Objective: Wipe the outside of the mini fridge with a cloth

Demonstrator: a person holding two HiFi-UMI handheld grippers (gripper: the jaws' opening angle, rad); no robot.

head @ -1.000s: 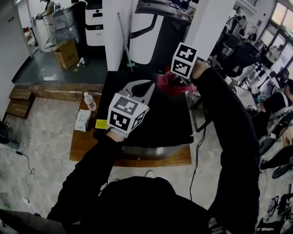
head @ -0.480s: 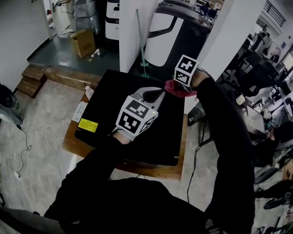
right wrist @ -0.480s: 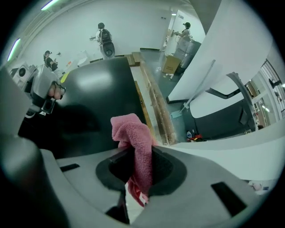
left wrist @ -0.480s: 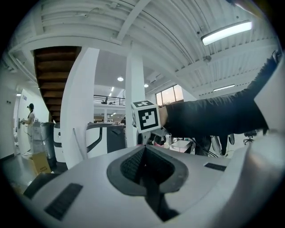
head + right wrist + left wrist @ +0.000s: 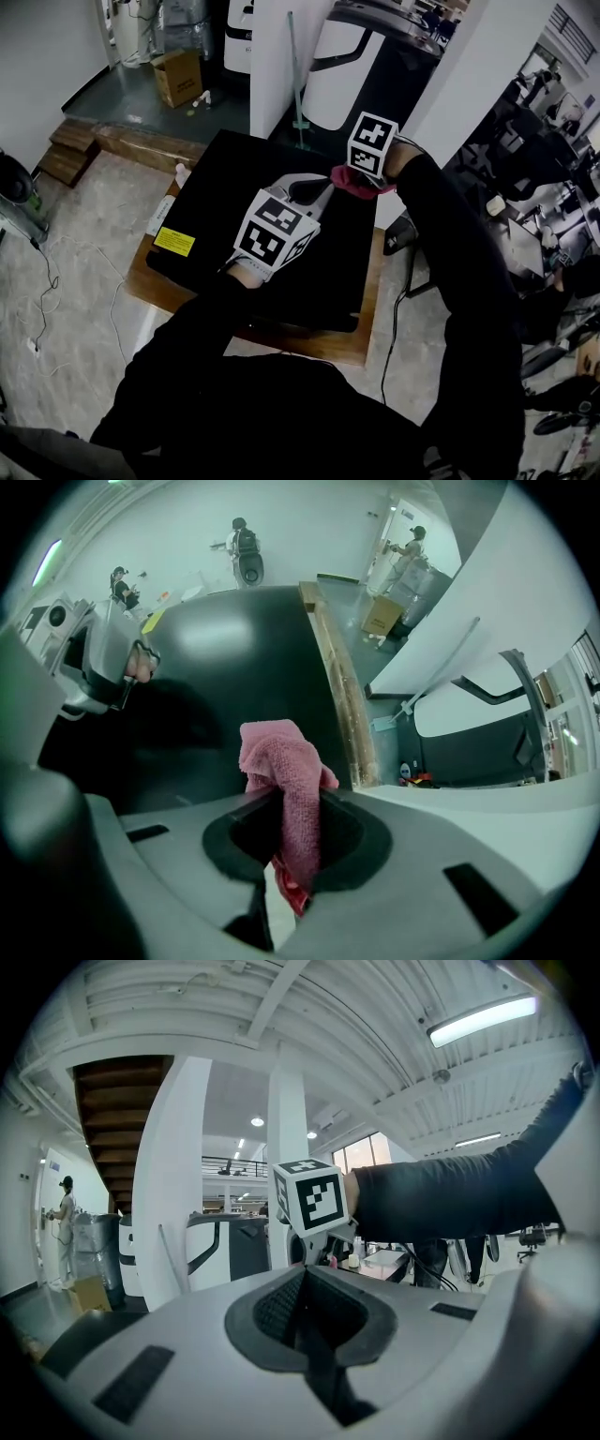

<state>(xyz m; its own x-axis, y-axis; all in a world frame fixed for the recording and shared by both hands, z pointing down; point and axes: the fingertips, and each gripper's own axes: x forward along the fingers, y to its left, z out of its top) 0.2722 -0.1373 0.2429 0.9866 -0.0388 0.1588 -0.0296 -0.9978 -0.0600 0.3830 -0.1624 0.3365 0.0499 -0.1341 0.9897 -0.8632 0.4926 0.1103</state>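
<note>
The black mini fridge (image 5: 225, 220) fills the middle of the head view, seen from above. A pink cloth (image 5: 356, 183) lies bunched at the far right edge of its top. My right gripper (image 5: 361, 173) is shut on that cloth (image 5: 281, 761), whose folds stick out past the jaws over the black top (image 5: 225, 649). My left gripper (image 5: 311, 194) hovers over the middle of the top, shut with nothing between its jaws, pointing toward the right gripper's marker cube (image 5: 309, 1199). In the right gripper view the left gripper (image 5: 103, 658) sits at the far left.
The fridge stands on a low wooden platform (image 5: 314, 342). A yellow label (image 5: 174, 242) is stuck near its left edge, and a bottle (image 5: 181, 174) stands beside it. A white pillar (image 5: 272, 56) and a cardboard box (image 5: 180, 75) lie behind. A cable (image 5: 394, 309) trails on the floor at right.
The head view has swung, so the fridge now sits turned and more central. The right gripper with the cloth has shifted slightly left along the far edge. The left gripper holds its place.
</note>
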